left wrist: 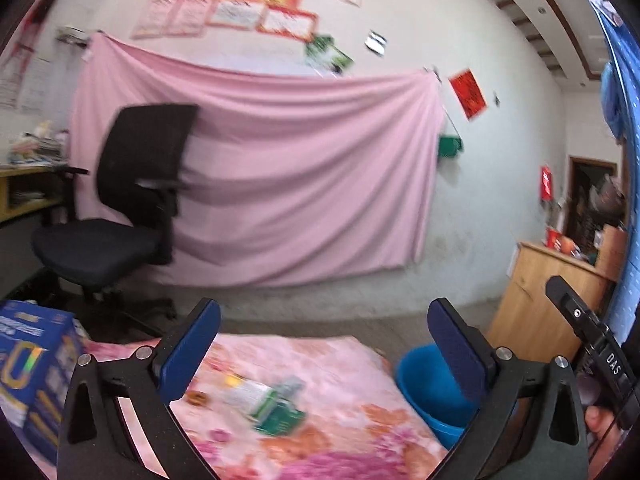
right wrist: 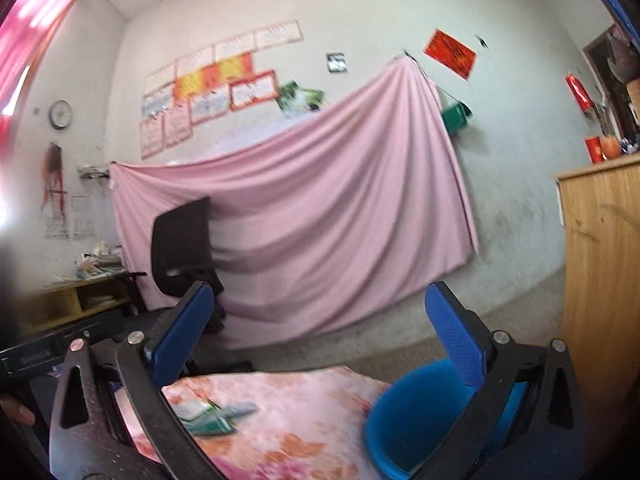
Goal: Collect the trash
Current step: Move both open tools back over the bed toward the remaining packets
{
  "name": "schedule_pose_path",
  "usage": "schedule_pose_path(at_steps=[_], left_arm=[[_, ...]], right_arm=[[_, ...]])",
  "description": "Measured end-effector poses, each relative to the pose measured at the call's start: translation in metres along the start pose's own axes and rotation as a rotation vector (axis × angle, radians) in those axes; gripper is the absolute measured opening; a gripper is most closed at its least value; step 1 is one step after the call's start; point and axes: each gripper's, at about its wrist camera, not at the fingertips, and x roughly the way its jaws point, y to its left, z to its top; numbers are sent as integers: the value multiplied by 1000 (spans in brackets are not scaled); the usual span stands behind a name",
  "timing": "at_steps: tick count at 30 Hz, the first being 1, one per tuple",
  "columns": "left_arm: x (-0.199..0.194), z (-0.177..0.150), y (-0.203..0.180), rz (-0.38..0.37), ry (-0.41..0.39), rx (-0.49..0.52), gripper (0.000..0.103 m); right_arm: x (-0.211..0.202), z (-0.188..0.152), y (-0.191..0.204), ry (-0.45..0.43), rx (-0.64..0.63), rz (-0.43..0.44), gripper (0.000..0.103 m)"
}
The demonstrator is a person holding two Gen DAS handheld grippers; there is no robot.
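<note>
My left gripper (left wrist: 324, 348) hangs above the tabletop (left wrist: 340, 364) with its two blue, fine-textured pads (left wrist: 188, 350) spread wide apart and nothing between them; my right gripper (right wrist: 324, 330) is spread just the same, also empty, on black plastic arms with round silver bolts. The tabletop is draped in a soft pink cloth printed with orange and magenta flowers. On it, between my left gripper's jaws in the left view, lies the trash: a crumpled green and white wrapper (left wrist: 272, 400), flat and papery, its print too blurred to read, with a small round brown bit (left wrist: 197, 399) just to its left. In the right view the same wrapper (right wrist: 212, 416) shows near the left jaw. Off the right edge of the tabletop stands a round blue plastic bin (right wrist: 416, 416), smooth-walled and open at the top, well apart from the wrapper. At the near left sits a blue cardboard box (left wrist: 34, 364) with a gold letter U and small print I cannot make out. The black handle at the right of the left view bears the white letters "DAS". Farther off, a black mesh-backed office chair (left wrist: 132, 188) stands before a pink sheet (left wrist: 288, 168) hung in folds on the pale wall, and a light wooden cabinet (right wrist: 600, 280) stands at the right.
</note>
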Motion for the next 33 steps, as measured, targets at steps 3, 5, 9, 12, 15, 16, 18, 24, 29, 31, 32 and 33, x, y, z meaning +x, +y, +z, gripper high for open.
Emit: schedule_pose_path(at_steps=[3,5,9,12,15,16,18,24,29,31,32,33], left_arm=[[-14,4,19,50,-27,5,102],[-22,3,29,73,-47,15,102],[-32,-2,46,111,-78,39,102],[-35,-10,57,143,-95,48,102],[-33,-22,73,176,-79,48,102],[-31,-25,76,183,-65,46,102],[-23,-32,84,196,-22,33,102],[9,-49,104,190,151,-57,102],[35,-63,118,201,274,-130,101],[45,-67,120,195,321,-138,101],[51,-70,120,181,354,-141,101],[55,-73,121,167,374,-146,101]], right_arm=[[2,-1,18,-36,-14,21,103],[3,-3,31,-53,-28,40,103],[8,-8,55,-68,-62,66,103],[15,-14,67,-54,-95,79,103],[21,-21,76,-29,-129,75,103],[23,-25,80,-17,-144,73,103],[30,-31,86,14,-175,69,103],[56,-50,94,136,-231,62,103],[80,-63,88,252,-221,37,103],[88,-69,84,304,-213,20,103],[93,-72,82,337,-209,8,103],[99,-75,79,373,-203,-2,103]])
